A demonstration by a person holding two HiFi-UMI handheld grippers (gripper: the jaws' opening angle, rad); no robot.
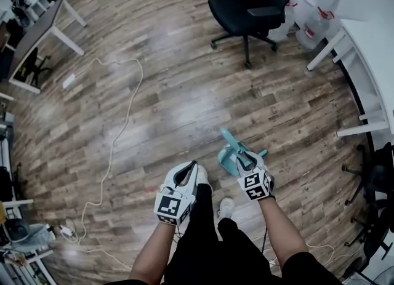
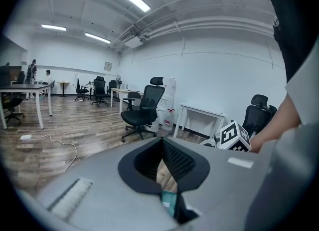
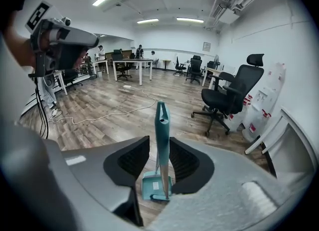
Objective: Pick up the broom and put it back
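Note:
A teal broom clipped upright into its teal dustpan (image 1: 231,156) stands on the wood floor just in front of the person's feet. In the right gripper view its handle (image 3: 162,120) rises between my right gripper's (image 3: 159,147) jaws, which stand open around it with a gap showing on the left side; the dustpan (image 3: 156,187) sits on the floor below. In the head view the right gripper (image 1: 246,159) is at the handle. My left gripper (image 1: 196,167) hangs to the left of the broom, its jaws (image 2: 162,141) shut with nothing between them.
A black office chair (image 1: 258,4) stands at the far right, with white tables (image 1: 369,62) along the right wall and a desk (image 1: 37,31) at the far left. A white cable (image 1: 117,148) snakes across the floor on the left. The person's shoe (image 1: 226,207) is below the broom.

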